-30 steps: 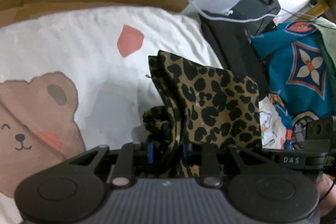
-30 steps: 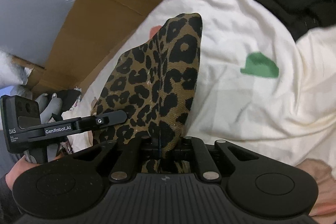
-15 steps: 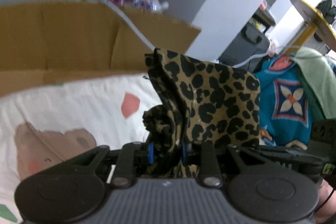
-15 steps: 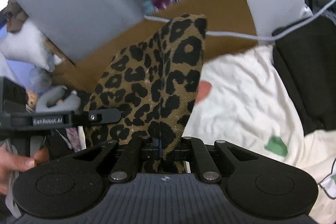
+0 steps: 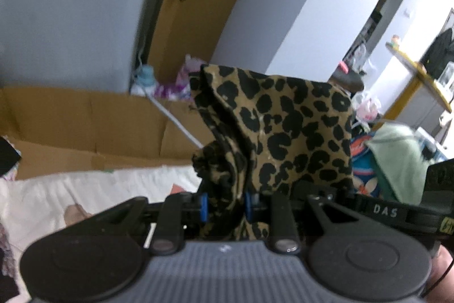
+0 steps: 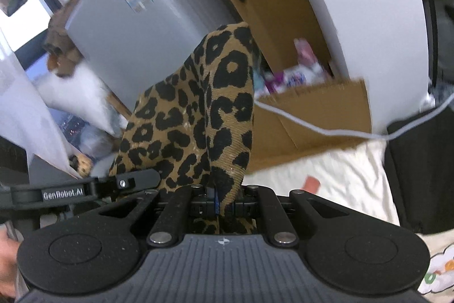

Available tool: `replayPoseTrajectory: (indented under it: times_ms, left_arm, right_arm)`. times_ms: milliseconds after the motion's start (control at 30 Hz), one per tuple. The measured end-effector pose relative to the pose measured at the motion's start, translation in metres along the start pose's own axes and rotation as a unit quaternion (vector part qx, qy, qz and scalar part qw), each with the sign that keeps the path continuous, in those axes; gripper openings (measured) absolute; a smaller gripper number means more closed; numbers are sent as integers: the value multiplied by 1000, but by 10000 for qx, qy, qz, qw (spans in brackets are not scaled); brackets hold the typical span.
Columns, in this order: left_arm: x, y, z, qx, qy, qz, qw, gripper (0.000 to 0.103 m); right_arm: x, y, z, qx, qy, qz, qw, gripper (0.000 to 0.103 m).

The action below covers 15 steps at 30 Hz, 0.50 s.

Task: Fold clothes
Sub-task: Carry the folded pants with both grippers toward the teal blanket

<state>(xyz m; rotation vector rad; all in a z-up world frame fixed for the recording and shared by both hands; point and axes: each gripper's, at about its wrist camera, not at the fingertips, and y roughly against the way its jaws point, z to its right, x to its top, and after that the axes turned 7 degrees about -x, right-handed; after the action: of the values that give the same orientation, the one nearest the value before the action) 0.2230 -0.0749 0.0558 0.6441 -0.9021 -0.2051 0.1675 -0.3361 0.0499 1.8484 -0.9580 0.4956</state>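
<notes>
Cluttered room, cream printed bed cover (image 5: 93,189) lying below. Left gripper (image 5: 225,202) and right gripper (image 6: 224,202) both clamping leopard-print fabric garment (image 5: 283,132), hanging aloft. Risking slippage from thin right-side pinch, or snagging white cable (image 6: 326,129).

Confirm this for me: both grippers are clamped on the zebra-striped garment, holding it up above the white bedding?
Not quite: the garment is leopard-print, not zebra-striped, as both wrist views show. The rest holds: the left gripper and right gripper clamp it above the white bedding.

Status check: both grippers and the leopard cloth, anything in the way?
Left gripper shut on leopard cloth. Right gripper shut on it too. Cloth held above the white blanket. Nothing in the way.
</notes>
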Motion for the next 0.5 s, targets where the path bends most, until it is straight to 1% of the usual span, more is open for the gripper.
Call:
replayPoseTrajectory:
  times_ms: [100,267,400,500]
  left_arm:
    - [21,30,15,25,102,237,9997,25]
    - [49,77,50,127,11,586,9982,25]
    - [67,107,80,199,-1,778,9968,25]
    - [75,125,104,186,-16,860,9961,25]
  right_arm:
    - [31,25,-25,13,76,137,9999,6]
    - [73,78,-66,65,230,358,9991,6]
    - [95,121,-92,41,395,481,9981,6]
    - [107,153,-106,0,513,561,9971,6]
